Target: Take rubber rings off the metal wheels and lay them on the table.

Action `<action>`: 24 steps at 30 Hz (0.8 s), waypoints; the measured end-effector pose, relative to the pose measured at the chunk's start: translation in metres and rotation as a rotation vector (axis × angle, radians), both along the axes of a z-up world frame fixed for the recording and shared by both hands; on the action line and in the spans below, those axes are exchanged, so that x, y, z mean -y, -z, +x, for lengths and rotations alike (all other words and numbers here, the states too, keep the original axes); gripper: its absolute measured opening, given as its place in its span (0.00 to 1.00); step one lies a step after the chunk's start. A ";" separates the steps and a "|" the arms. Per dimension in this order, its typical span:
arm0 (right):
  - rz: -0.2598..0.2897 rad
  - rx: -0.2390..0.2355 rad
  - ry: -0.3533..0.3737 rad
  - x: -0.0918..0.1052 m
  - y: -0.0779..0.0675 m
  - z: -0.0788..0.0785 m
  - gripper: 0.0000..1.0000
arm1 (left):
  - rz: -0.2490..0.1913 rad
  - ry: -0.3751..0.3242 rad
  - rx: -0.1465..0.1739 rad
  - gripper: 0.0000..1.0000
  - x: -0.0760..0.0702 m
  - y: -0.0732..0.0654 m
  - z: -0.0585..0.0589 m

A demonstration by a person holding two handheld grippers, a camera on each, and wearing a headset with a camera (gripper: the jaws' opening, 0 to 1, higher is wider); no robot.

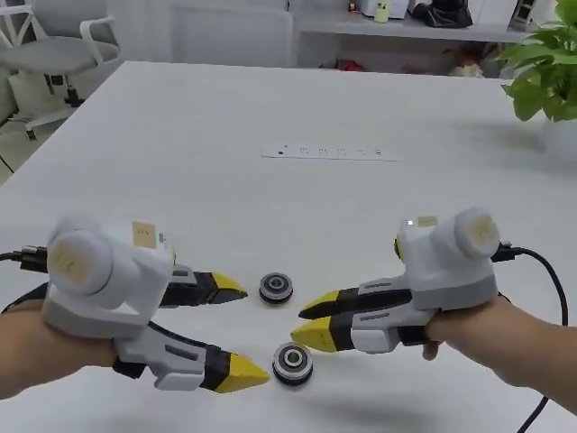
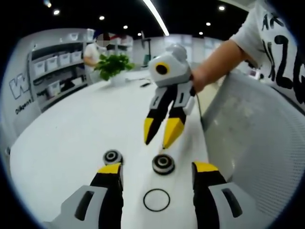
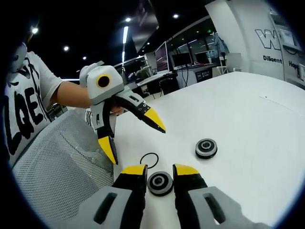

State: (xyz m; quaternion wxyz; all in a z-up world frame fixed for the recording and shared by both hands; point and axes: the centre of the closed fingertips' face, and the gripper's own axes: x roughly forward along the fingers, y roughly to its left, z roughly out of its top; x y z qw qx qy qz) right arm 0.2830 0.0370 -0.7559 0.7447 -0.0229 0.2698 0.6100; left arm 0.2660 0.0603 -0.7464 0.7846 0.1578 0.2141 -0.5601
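Left hand-held gripper (image 1: 235,330) comes in from the left, low over the white counter (image 1: 270,198), and its yellow tips point to the right. Its jaws stand wide apart and hold nothing. In the left gripper view a thin black ring (image 2: 157,199) lies flat on the counter between these two jaws and touches neither of them.

From the other side, the right hand-held gripper (image 1: 306,321) points to the left and a little down, so the two grippers almost face each other. Its jaws are open only a little and they are empty too. In the right gripper view the near wheel (image 3: 159,182) shows between the two tips. In the left gripper view these tips hang above this wheel, apart from it.

Both wheels lie flat on the counter. The near wheel is just beyond the ring. The far wheel (image 1: 276,288) is just in front of the upper tip of the left hand-held gripper. A hand (image 1: 491,334) holds each tool from behind.
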 end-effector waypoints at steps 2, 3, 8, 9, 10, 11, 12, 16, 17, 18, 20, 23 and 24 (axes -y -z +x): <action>-0.002 0.001 -0.001 0.001 0.001 -0.001 0.18 | 0.000 0.006 0.000 0.58 0.003 0.001 0.001; -0.001 0.000 -0.002 0.002 0.001 -0.001 0.18 | 0.002 0.010 -0.002 0.58 0.004 0.002 0.001; -0.019 -0.001 -0.004 0.007 0.008 -0.002 0.18 | 0.009 0.020 -0.006 0.56 0.009 0.007 0.003; -0.021 -0.002 -0.004 0.008 0.010 -0.002 0.18 | 0.008 0.020 -0.008 0.55 0.010 0.008 0.004; -0.023 -0.003 -0.004 0.008 0.011 -0.002 0.18 | 0.008 0.019 -0.011 0.54 0.011 0.009 0.004; -0.026 -0.004 -0.006 0.009 0.013 -0.003 0.18 | 0.008 0.021 -0.013 0.54 0.012 0.010 0.004; -0.028 -0.005 -0.007 0.010 0.013 -0.003 0.18 | 0.010 0.025 -0.016 0.53 0.013 0.012 0.004; -0.045 0.001 -0.020 0.013 0.020 -0.005 0.18 | 0.021 0.040 -0.030 0.50 0.015 0.019 0.003; -0.054 0.005 -0.024 0.014 0.022 -0.006 0.18 | 0.024 0.043 -0.032 0.49 0.016 0.021 0.003; -0.058 0.005 -0.027 0.014 0.024 -0.007 0.18 | 0.025 0.045 -0.034 0.49 0.017 0.022 0.003; -0.073 0.004 -0.034 0.016 0.029 -0.008 0.18 | 0.024 0.046 -0.043 0.48 0.018 0.024 0.004; -0.093 0.010 -0.048 0.018 0.035 -0.010 0.18 | 0.022 0.047 -0.049 0.47 0.021 0.025 0.004; -0.099 0.012 -0.053 0.019 0.037 -0.011 0.18 | 0.021 0.048 -0.052 0.45 0.022 0.026 0.003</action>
